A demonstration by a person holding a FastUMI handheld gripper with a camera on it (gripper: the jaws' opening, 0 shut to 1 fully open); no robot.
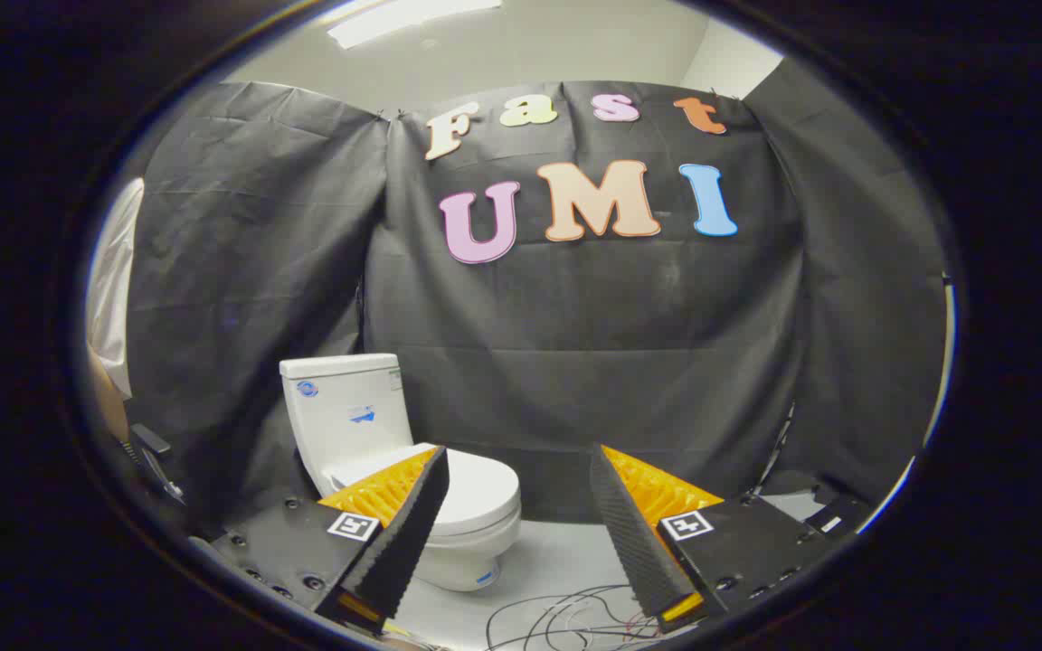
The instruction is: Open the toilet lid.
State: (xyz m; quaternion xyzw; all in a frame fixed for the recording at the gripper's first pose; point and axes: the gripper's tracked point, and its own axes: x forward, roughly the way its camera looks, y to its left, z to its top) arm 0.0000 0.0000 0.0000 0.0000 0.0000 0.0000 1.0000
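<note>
Tool [516, 493] fingers spread, empty; toilet lid [476, 488] closed, beyond them

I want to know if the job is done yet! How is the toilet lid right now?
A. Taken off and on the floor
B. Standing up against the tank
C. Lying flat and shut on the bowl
C: the lid lies flat over the toilet bowl, beyond the open gripper, whose fingers touch nothing.
</note>
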